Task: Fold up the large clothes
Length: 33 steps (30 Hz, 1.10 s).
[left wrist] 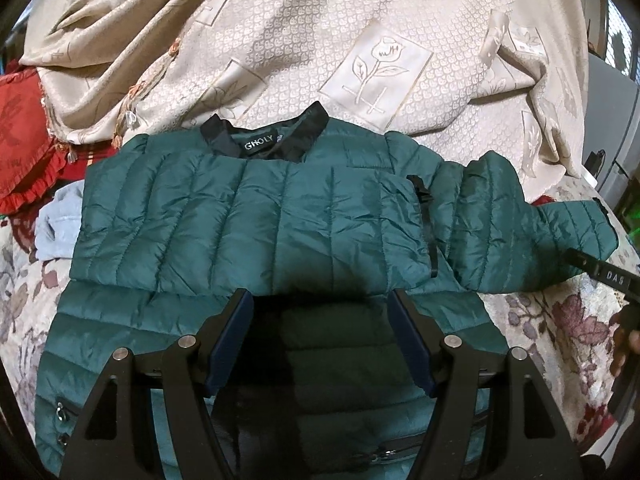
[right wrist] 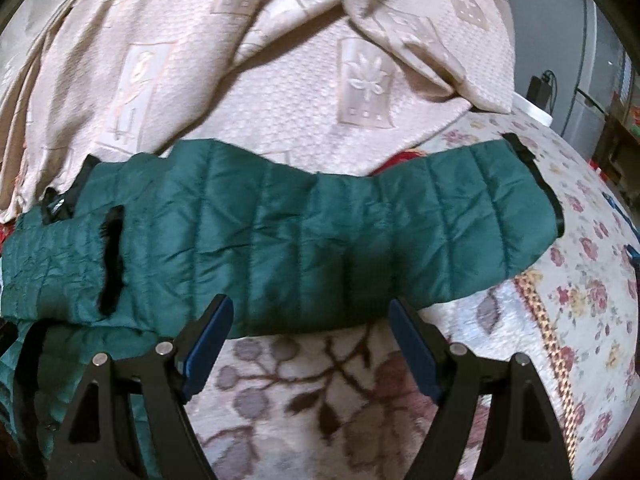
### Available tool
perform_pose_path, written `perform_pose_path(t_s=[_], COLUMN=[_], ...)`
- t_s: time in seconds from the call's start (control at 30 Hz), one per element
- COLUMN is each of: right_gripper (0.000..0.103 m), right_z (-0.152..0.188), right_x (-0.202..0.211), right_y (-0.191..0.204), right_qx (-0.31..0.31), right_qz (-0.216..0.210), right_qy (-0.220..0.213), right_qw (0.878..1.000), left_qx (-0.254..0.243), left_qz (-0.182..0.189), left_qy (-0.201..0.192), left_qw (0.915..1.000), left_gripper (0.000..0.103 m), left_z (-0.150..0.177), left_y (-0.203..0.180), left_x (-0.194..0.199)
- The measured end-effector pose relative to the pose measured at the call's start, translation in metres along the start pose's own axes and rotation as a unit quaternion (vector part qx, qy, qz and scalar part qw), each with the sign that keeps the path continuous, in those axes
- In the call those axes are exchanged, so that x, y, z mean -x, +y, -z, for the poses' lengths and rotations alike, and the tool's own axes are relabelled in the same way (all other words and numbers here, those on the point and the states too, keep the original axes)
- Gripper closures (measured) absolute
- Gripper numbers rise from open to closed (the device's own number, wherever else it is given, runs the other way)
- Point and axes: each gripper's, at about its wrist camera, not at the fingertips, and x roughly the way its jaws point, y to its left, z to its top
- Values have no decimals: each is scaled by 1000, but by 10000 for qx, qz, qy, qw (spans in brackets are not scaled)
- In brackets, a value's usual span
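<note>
A dark green quilted puffer jacket (left wrist: 248,216) lies face up on a floral blanket, black collar (left wrist: 264,136) away from me. One sleeve is folded across the chest; the other sleeve (left wrist: 532,232) stretches out to the right. My left gripper (left wrist: 322,304) is open and empty, hovering over the jacket's lower middle. In the right wrist view the outstretched sleeve (right wrist: 320,236) lies across the frame, black cuff (right wrist: 544,184) at the right. My right gripper (right wrist: 310,312) is open and empty, just in front of the sleeve's near edge. Its tip (left wrist: 600,272) shows in the left wrist view.
A cream embossed bedspread (left wrist: 320,40) is heaped behind the jacket. A red frilled cushion (left wrist: 24,152) and a pale blue garment (left wrist: 56,224) lie at the left. The floral blanket (right wrist: 320,400) covers the surface. Grey furniture and cables (right wrist: 560,72) stand at the far right.
</note>
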Motion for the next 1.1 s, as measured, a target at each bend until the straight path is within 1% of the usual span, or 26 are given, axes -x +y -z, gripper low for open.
perform_pose_path(t_s=[0.13,0.27,0.37,0.47,0.6,0.67,0.8,0.93,1.0,1.07,1.1], right_gripper=[20,19,15,13,12,9,9,9,20,56,62], right_z=[-6,-15,-26,-35,-44,-48,-55,-58,-57,-56,-56], right_x=[-2,2,9,17,24,24,13,-10,-18,-19,-20], right_y=[-22,-46,-69,-89,-111,-124,-147,-164,-168,-165,-161], right_qx=[-87,-207,-377,-573,-709,-862,-1285,-1541,-1638,-1604,-1530], right_qz=[246,564,873,1034,1240,1340,1423,1480,1287,1071,1013], right_qy=[-52,-194,-307,-389,-468,-505,-433,-189,-106,-151,-163], right_qw=[9996,9980,9950,9922,9886,9859,9805,9767,9780,9811,9829], left_qx=[84,155,231,292,271,233,237,295,349,424,453], left_qz=[14,1,5,55,65,49,16,-46,-81,-95,-93], left_qy=[15,85,169,238,224,206,229,281,302,331,346], left_qw=[10000,9998,9996,9993,9994,9995,9995,9992,9989,9985,9983], left_gripper=[50,50,50,50,50,50,50,50,50,50,50], left_z=[0,2,4,6,8,8,9,10,10,11,12], left_y=[7,13,18,20,20,20,23,31,36,41,42], left_x=[0,-4,-8,-11,-11,-10,-10,-13,-14,-16,-17])
